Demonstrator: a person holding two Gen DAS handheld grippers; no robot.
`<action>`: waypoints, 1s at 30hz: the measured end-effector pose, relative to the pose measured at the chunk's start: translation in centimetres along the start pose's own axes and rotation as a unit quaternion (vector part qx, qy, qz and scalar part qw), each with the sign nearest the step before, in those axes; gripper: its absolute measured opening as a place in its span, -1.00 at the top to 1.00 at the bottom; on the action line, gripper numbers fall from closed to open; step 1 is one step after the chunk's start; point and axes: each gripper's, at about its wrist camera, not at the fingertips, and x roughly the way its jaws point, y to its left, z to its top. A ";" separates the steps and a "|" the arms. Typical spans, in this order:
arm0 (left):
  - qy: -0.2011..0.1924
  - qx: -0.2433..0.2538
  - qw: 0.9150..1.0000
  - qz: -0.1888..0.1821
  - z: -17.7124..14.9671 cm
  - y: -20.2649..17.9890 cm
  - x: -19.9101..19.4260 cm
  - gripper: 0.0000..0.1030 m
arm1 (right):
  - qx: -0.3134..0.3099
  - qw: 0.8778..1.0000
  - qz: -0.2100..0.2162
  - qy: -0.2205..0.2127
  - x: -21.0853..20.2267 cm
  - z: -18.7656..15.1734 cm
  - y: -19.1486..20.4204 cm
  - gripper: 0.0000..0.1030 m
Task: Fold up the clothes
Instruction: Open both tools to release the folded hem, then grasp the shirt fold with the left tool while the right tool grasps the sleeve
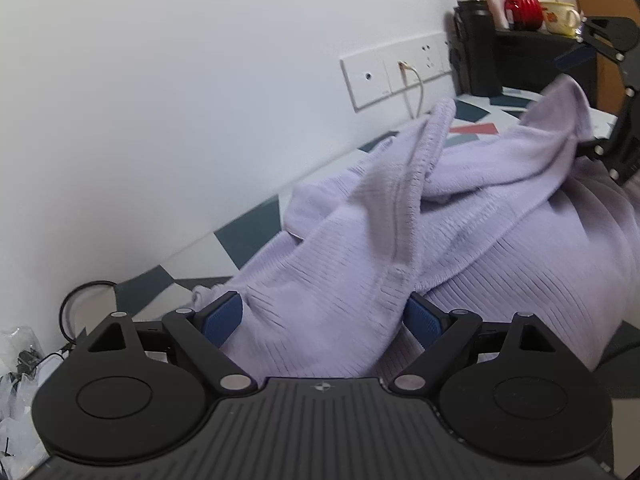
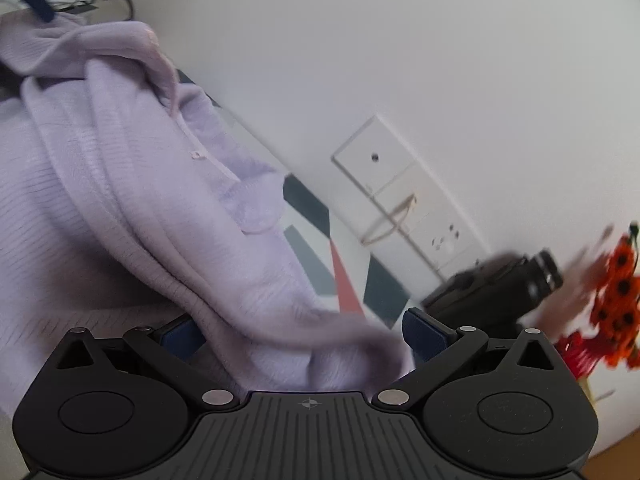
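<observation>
A white wall (image 1: 180, 100) fills the upper half of both wrist views, with a socket panel (image 1: 394, 76) at about one o'clock in the left view. Below it runs a surface with a cloth patterned in white, grey-blue and red (image 1: 250, 232); whether it is a tabletop or a bed cannot be told.

Across it, from six o'clock up to two o'clock in the left view, lies a lilac ribbed knit garment (image 1: 500, 248), bunched and lifted into ridges, not flat and not folded. The ridges suggest both ends are raised at once, probably to spread the piece or carry one part over another.

The left tool (image 1: 322, 318) points forward and slightly down, its blue pads wide apart with a thick fold of the garment bulging between them. The cloth touches both pads, but whether it is pinched or merely draped cannot be told.

The right tool (image 2: 302, 338) is rolled sharply, so the wall and socket panel slant across its view, which is blurred. Its pads also stand wide with cloth between them; the grip cannot be told either.

At one o'clock in the left view stand a black flask (image 1: 478, 40), a red vase of orange flowers (image 1: 522, 4) and a small cup (image 1: 562, 16).
</observation>
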 end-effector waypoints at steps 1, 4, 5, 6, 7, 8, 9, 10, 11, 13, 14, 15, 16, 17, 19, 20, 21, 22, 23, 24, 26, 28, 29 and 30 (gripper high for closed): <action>-0.002 -0.003 1.000 0.001 0.1 0.1 0.0 -0.72 | -0.006 1.000 -0.002 -0.003 -0.1 0.0 0.2 -0.98; -0.003 -0.012 1.000 -0.011 0.2 0.6 0.1 -0.72 | -0.026 1.000 -0.005 -0.012 -0.5 0.2 0.7 -0.98; -0.003 -0.015 1.000 -0.015 0.2 0.8 0.1 -0.72 | -0.034 0.999 -0.004 -0.016 -0.5 0.3 0.9 -0.98; -0.004 -0.018 1.000 -0.019 0.2 0.9 0.2 -0.72 | -0.042 0.999 -0.003 -0.020 -0.5 0.4 1.1 -0.98; -0.004 -0.021 1.000 -0.023 0.3 1.1 0.2 -0.72 | -0.050 0.999 0.006 -0.022 -0.4 0.5 1.4 -0.98; -0.004 -0.024 0.999 -0.027 0.3 1.3 0.2 -0.72 | -0.060 0.998 0.024 -0.027 -0.3 0.7 1.7 -0.93; -0.005 -0.026 0.999 -0.031 0.3 1.4 0.3 -0.72 | -0.070 0.996 0.043 -0.031 -0.2 0.8 1.9 -0.83; -0.005 -0.029 0.999 -0.035 0.4 1.6 0.3 -0.72 | -0.084 0.994 0.063 -0.034 -0.1 1.0 2.3 -0.27; -0.006 -0.032 0.999 -0.039 0.4 1.7 0.3 -0.72 | -0.099 0.991 0.083 -0.032 0.2 1.2 2.6 0.55; -0.006 -0.038 0.998 -0.048 0.5 2.1 0.4 -0.29 | -0.094 0.989 0.110 -0.019 0.8 1.7 2.3 0.86; -0.007 -0.041 0.998 -0.052 0.5 2.2 0.4 0.16 | -0.078 0.990 0.117 -0.024 0.8 2.0 1.6 0.87; -0.007 -0.042 0.998 -0.055 0.6 2.3 0.4 0.35 | -0.063 0.990 0.124 -0.029 0.7 2.3 0.9 0.87; -0.007 -0.038 0.998 -0.059 0.6 2.3 0.4 0.57 | -0.048 0.990 0.129 -0.030 0.7 2.5 0.1 0.87; -0.007 -0.035 0.997 -0.062 0.7 2.2 0.4 0.78 | -0.034 0.990 0.132 -0.032 0.7 2.7 -0.7 0.87; -0.006 -0.027 0.997 -0.068 0.9 2.1 0.4 0.78 | -0.004 0.988 0.151 -0.030 0.9 2.5 -2.0 0.87; -0.006 -0.024 0.997 -0.071 0.9 2.0 0.4 0.78 | 0.002 0.987 0.161 -0.024 1.1 2.6 -2.5 0.85; -0.006 -0.020 0.997 -0.074 1.0 1.9 0.4 0.78 | -0.001 0.986 0.167 -0.018 1.2 2.5 -2.6 0.85; -0.006 -0.016 0.997 -0.078 1.1 1.9 0.4 0.75 | -0.009 0.986 0.164 -0.018 1.2 2.4 -2.3 0.76; -0.006 -0.013 0.997 -0.081 1.2 1.8 0.3 0.63 | -0.018 0.987 0.160 -0.017 1.2 2.2 -2.0 0.52; -0.006 -0.009 0.996 -0.084 1.2 1.7 0.3 0.53 | -0.029 0.987 0.155 -0.018 1.1 2.1 -1.4 0.44; -0.005 -0.002 0.996 -0.090 1.4 1.6 0.3 -0.06 | -0.050 0.987 0.149 -0.020 0.9 1.9 -0.4 0.32; -0.005 0.005 0.995 -0.096 1.6 1.5 0.3 -0.26 | -0.069 0.986 0.147 -0.023 0.8 1.8 0.5 0.21; -0.005 0.009 0.995 -0.100 1.6 1.4 0.3 -0.27 | -0.078 0.986 0.144 -0.027 0.6 1.7 0.9 0.08; -0.005 0.013 0.995 -0.103 1.7 1.4 0.2 -0.27 | -0.076 0.986 0.146 -0.028 0.7 1.8 1.0 0.04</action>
